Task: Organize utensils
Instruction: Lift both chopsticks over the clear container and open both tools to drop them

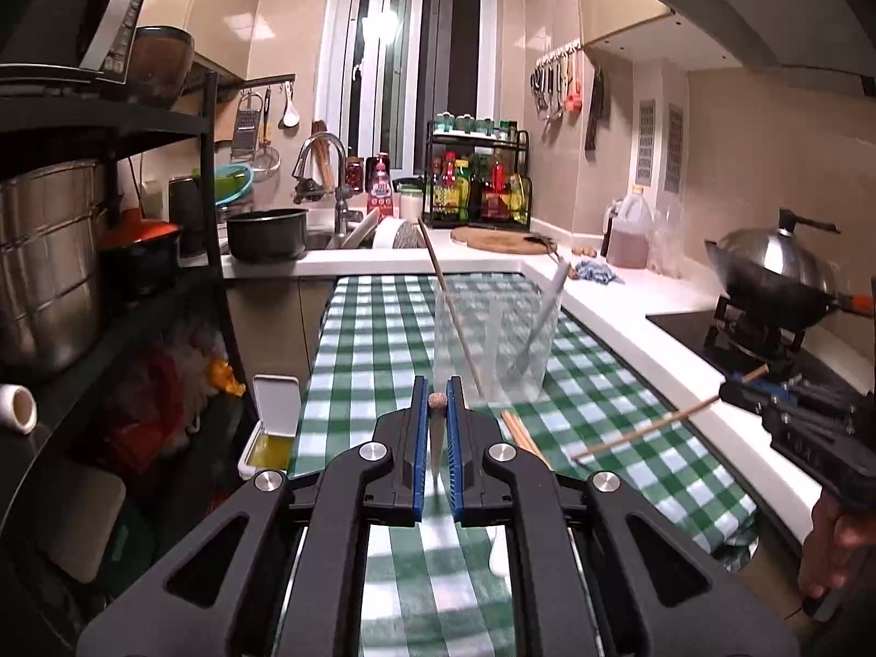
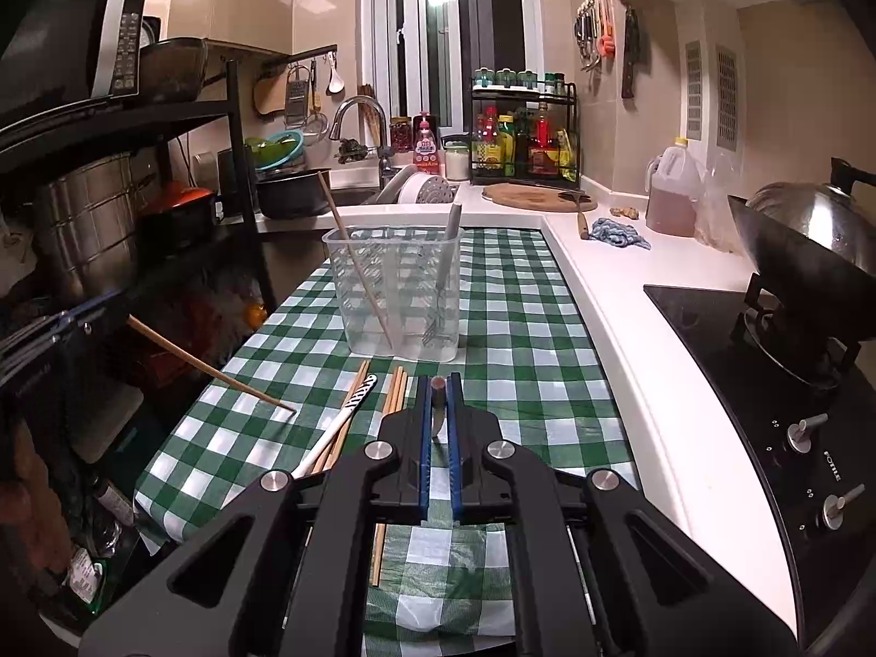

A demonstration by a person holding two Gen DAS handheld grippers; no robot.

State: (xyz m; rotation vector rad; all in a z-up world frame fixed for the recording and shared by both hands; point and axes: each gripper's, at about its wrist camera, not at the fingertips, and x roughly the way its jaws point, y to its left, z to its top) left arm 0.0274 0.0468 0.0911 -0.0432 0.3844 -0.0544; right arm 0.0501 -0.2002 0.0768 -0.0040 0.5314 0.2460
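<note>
Warm, dim indoor light fills the kitchen. A lamp's glare bounces off the window [image 1: 391,27]. Fisheye bending curves the edges, corners fall dark, and the clear container [image 1: 495,339] looks smeared.

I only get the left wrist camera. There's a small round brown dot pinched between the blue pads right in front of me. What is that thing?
Observer: It is the butt end of a long wooden chopstick. The right wrist view shows it side-on: it slants down from the left gripper, and its tip is close to the green-and-white checked cloth.
Operator: Is anything lying on the cloth that my gripper hides from me?
Observer: Yes. A white spoon with a black-striped handle lies among loose wooden chopsticks, just in front of the clear plastic container.
</note>
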